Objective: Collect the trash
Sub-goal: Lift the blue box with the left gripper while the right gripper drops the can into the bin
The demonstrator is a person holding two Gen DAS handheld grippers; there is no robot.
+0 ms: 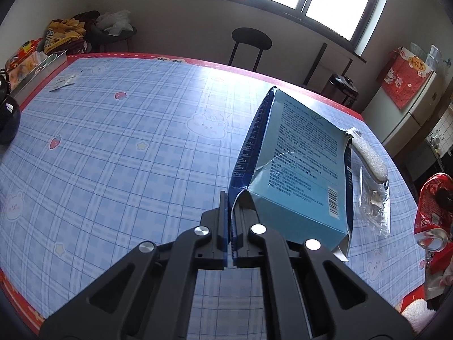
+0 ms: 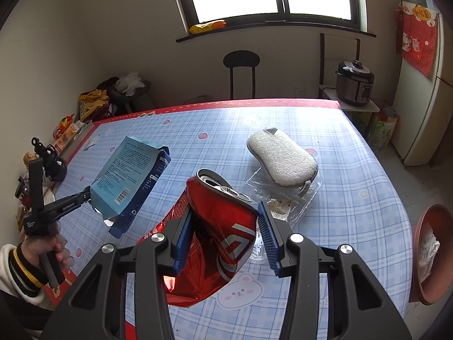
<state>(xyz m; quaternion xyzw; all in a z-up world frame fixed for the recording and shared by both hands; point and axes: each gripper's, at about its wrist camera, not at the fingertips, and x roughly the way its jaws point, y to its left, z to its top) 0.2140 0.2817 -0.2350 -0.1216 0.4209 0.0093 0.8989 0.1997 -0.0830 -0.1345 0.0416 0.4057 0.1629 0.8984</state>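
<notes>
Indoors, a table covered with a blue checked cloth bearing bear and strawberry prints fills both views, with a window and a black stool behind it.

The left gripper has its jaws pressed together on the torn flap of a flattened blue cardboard box. In the right wrist view the box hangs clear of the table at the left, tilted, its printed back and barcode facing the camera. The person's left hand, in a white sleeve with a black and yellow striped cuff, grips that tool's handle.

The right gripper pinches a crushed red drink can between its blue ribbed pads, jaws partly spread around its dented body. The can's silver top points up and away from the camera. A crumpled red wrapper shows just behind and below the can; whether it is held too cannot be told.

Beyond the can, a white scrubbing sponge lies on a clear plastic package on the cloth. At the right edge stands a reddish-brown bin with a white plastic liner inside. A pressure cooker sits on a low shelf beside a white fridge.
</notes>
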